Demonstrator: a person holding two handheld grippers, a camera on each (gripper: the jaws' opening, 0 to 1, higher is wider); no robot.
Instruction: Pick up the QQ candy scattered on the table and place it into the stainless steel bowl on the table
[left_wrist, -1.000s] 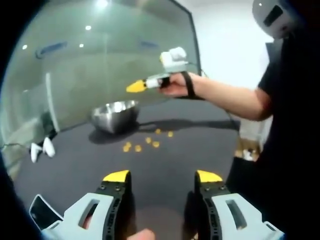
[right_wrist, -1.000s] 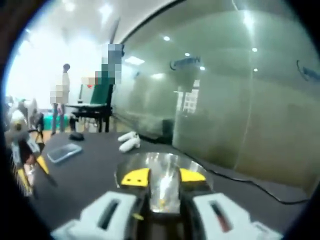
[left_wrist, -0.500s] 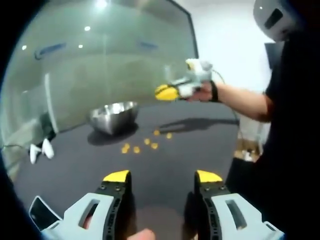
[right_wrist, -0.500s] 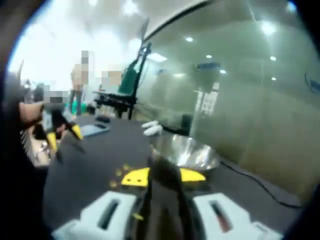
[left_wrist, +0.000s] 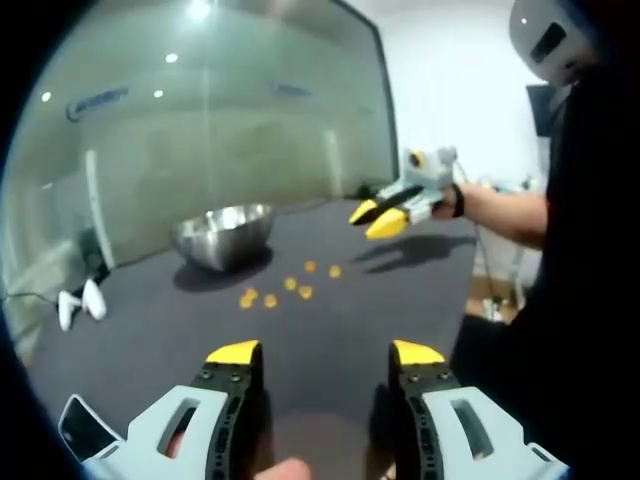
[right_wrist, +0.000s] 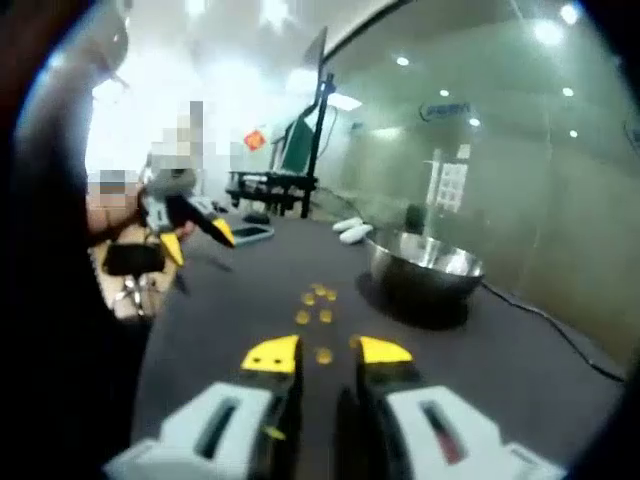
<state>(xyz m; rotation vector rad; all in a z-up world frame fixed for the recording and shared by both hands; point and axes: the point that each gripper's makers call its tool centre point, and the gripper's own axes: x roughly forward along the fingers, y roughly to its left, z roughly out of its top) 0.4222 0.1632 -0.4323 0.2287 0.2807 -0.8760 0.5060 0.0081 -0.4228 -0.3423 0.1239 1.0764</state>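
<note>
Several small yellow QQ candies (left_wrist: 288, 286) lie loose on the dark table, just in front of the stainless steel bowl (left_wrist: 222, 235). My left gripper (left_wrist: 325, 353) hovers low over the near part of the table, open and holding nothing. My right gripper (left_wrist: 377, 217), held in a hand, hangs in the air right of the candies with its yellow tips slightly apart. In the right gripper view, its jaws (right_wrist: 328, 352) stand narrowly open over the table, the candies (right_wrist: 318, 300) just ahead and the bowl (right_wrist: 425, 270) beyond to the right. The left gripper (right_wrist: 196, 240) shows at the far left.
Two white controllers (left_wrist: 80, 300) and a phone (left_wrist: 82, 424) lie on the table's left side. A glass wall (left_wrist: 200, 130) runs behind the bowl, and a black cable (right_wrist: 560, 335) trails past it. A person's dark torso (left_wrist: 580, 300) stands at the table edge.
My right gripper has drawn back from over the bowl, down and toward the person, so the candies now lie ahead of it. The left gripper has stayed put.
</note>
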